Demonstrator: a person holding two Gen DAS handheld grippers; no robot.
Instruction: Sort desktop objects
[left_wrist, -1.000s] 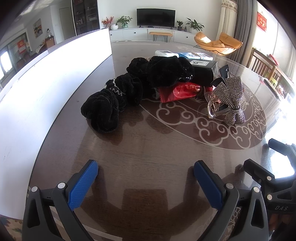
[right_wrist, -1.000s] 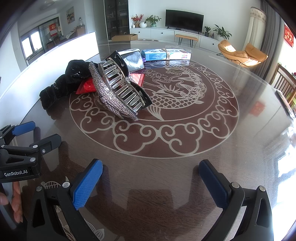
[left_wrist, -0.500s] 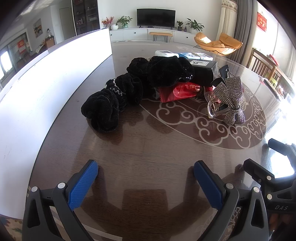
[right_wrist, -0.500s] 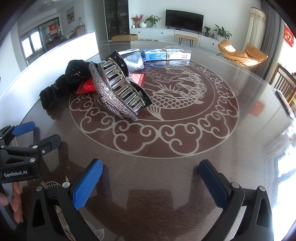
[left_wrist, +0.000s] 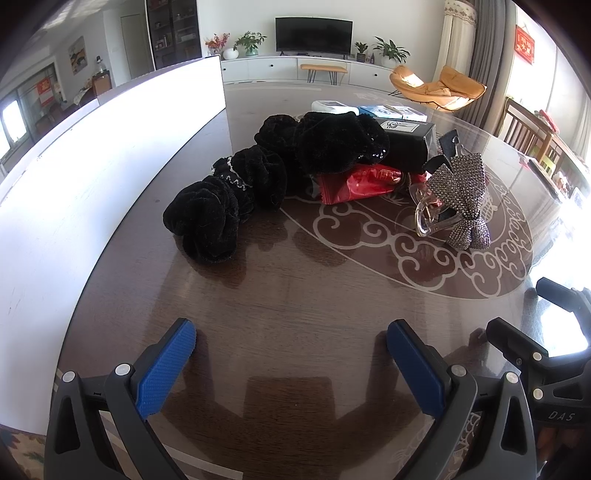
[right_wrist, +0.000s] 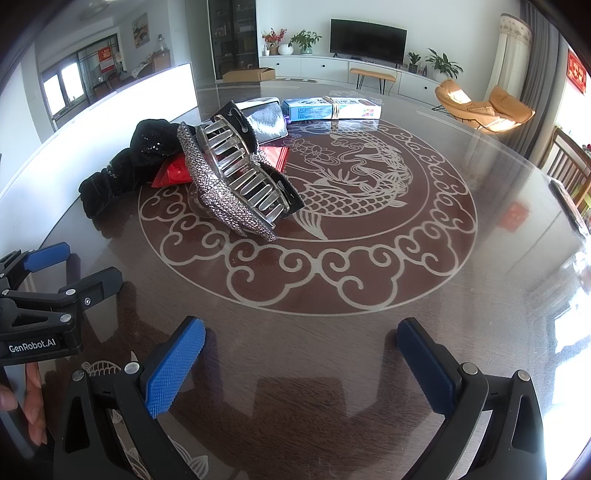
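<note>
Both your left gripper (left_wrist: 291, 354) and right gripper (right_wrist: 301, 354) hover spread wide, empty. At your right gripper's eleven o'clock, the rhinestone claw clip (right_wrist: 236, 184) leans on a red packet (right_wrist: 173, 171); a careless grab likely drags both.

Two handheld black clamp-style grippers with blue finger pads are showing in both wrist views.

The left gripper (left_wrist: 291, 354) is showing two black angular plastic fingers, each carrying a long blue pad (left_wrist: 164, 369) with a fine knurled, diamond-stippled face, and round silver screw heads are sitting near each pad's base. The right gripper (right_wrist: 301, 358) is wearing the same black frame, blue textured pads (right_wrist: 173, 365) and silver screws, with triangular cut-outs opening in its finger arms. White lettering reading "GenRobot.AI" is appearing on the left unit's black side body in the right wrist view, and "DAS" is appearing on the right unit's body in the left wrist view. Fingertips of a hand (right_wrist: 33, 402) are peeking in beside the lettered body.
</note>
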